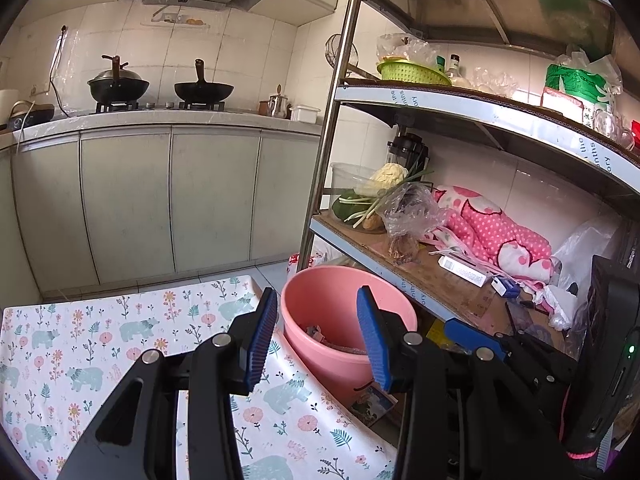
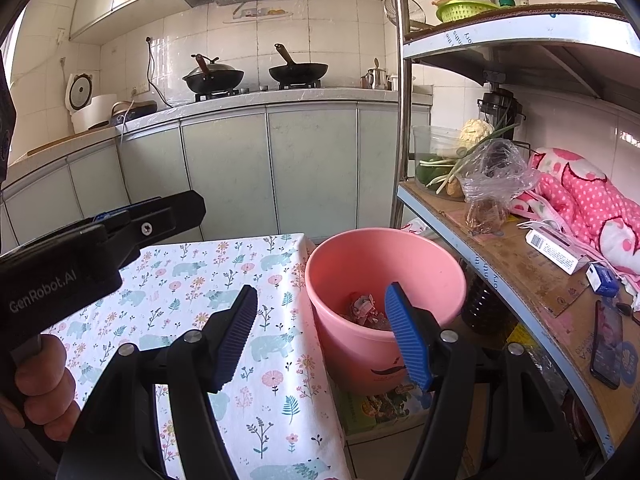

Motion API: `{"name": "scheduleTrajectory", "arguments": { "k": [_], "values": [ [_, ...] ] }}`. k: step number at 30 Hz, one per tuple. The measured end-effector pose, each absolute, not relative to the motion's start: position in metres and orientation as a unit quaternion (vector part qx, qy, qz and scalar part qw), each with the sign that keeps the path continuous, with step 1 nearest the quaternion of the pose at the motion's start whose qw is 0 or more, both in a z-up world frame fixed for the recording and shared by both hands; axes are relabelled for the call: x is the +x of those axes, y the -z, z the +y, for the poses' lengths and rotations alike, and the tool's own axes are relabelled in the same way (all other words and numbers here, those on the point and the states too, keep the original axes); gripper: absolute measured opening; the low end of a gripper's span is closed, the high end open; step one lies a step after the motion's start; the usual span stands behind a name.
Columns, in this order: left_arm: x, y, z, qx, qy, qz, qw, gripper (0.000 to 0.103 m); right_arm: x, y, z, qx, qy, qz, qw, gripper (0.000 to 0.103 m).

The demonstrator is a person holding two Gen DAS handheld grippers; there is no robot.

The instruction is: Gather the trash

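From the left wrist view, the left gripper (image 1: 316,336) has its two blue pads spread wide apart with nothing between them; it hangs over the edge of the table with the flower cloth (image 1: 80,344); the pink bucket (image 1: 400,312) stands on the floor just past the table edge, at about 12 o'clock from the gripper, a little toward 1; some bits of trash (image 1: 320,334) lie at the bottom of the bucket; no loose trash shows on the cloth in this view; the right gripper's blue tip pokes in at about 3 o'clock, close to the bucket's far side.

From the right wrist view, the right gripper (image 2: 324,336) is also let go, pads far apart and holding nothing; the pink bucket sits at about 1 o'clock from it, very near, with its right pad right in front of the rim; crumpled trash lies inside at the bottom; the left gripper shows at 9 o'clock, over the cloth, with the person's hand (image 2: 36,384) under it, and from here I cannot tell how its pads stand.

The bucket's mouth faces straight up; I think both grippers are near it, the right one a bit nearer; any next piece of trash is not in sight.
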State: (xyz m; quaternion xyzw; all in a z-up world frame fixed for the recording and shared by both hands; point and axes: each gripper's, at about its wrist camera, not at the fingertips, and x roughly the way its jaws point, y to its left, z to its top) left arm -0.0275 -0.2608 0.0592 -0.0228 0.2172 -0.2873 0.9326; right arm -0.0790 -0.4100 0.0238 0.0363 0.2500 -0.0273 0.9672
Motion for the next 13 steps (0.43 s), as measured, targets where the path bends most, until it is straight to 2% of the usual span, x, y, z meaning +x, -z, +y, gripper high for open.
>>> {"name": "scheduleTrajectory", "arguments": {
  "k": [13],
  "values": [
    [-0.0216,-0.0543,-0.2636,-0.020,0.289,0.225,0.930,0.041,-0.0723,-0.0184,-0.4119,0.035,0.024,0.260,0.965,0.067]
  ]
}}
